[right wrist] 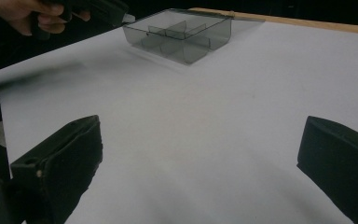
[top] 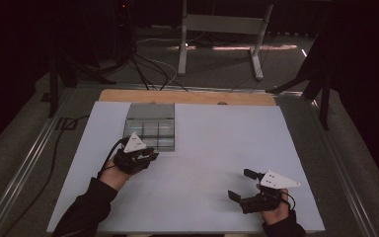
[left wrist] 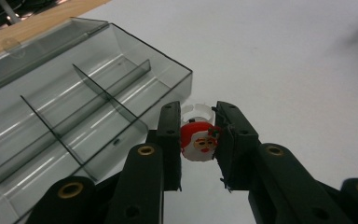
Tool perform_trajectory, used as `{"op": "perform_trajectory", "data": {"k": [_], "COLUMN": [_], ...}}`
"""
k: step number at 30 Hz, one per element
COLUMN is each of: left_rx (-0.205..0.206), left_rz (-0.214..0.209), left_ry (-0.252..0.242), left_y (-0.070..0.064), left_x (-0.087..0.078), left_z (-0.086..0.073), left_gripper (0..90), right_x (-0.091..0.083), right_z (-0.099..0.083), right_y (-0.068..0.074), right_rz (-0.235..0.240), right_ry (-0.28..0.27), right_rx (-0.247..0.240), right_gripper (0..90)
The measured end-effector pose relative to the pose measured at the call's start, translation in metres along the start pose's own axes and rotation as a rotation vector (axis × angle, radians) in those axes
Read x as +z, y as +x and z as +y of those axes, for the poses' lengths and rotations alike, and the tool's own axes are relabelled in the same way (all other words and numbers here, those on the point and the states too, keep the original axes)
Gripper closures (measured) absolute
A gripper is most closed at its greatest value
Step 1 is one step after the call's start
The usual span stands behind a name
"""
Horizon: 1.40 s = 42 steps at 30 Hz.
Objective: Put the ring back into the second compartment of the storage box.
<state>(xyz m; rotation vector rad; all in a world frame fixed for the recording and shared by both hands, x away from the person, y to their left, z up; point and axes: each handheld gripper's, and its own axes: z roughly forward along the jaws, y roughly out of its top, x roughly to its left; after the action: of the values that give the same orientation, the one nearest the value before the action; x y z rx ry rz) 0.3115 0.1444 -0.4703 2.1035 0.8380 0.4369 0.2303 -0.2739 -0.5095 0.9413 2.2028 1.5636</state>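
Observation:
A small red and white Santa ring [left wrist: 199,142] sits clamped between the black jaws of my left gripper [left wrist: 198,140], held just above the white table beside the near right corner of a clear grey compartment box [left wrist: 74,107]. From above, the left gripper [top: 150,155] hovers at the front edge of that box [top: 150,126], whose lid stands open. My right gripper [top: 241,183] rests low near the table's front right, jaws wide apart and empty [right wrist: 200,158]. The box [right wrist: 179,32] lies far ahead of it.
A white sheet [top: 217,148] covers the table, with a wooden edge [top: 187,96] at the back. Beyond stand a metal frame [top: 222,29] and loose cables on the floor [top: 148,69]. The box's compartments look empty.

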Motion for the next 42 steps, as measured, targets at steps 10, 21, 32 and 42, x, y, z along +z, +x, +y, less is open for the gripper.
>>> {"op": "perform_trajectory", "data": {"k": [10, 21, 32, 42], "left_rx": [-0.021, -0.046, -0.065, -0.083], "left_rz": [0.025, 0.053, 0.070, 0.085], "left_ry": [-0.009, -0.029, -0.036, 0.005], "left_y": [0.015, 0.031, 0.048, 0.060], "left_x": [0.004, 0.007, 0.015, 0.033], "left_z": [0.006, 0.014, 0.021, 0.022], "left_gripper": [73.4, 73.4, 73.3, 73.3], "right_x": [0.000, 0.000, 0.000, 0.000], "right_z": [0.000, 0.000, -0.001, -0.001], "right_y": [0.000, 0.000, 0.000, -0.001], "right_rz": [0.000, 0.001, -0.001, -0.002], "right_ry": [0.000, 0.000, 0.002, 0.003], "right_rx": [0.000, 0.003, 0.002, 0.005], "right_gripper": [0.0, 0.0, 0.0, 0.0]}}
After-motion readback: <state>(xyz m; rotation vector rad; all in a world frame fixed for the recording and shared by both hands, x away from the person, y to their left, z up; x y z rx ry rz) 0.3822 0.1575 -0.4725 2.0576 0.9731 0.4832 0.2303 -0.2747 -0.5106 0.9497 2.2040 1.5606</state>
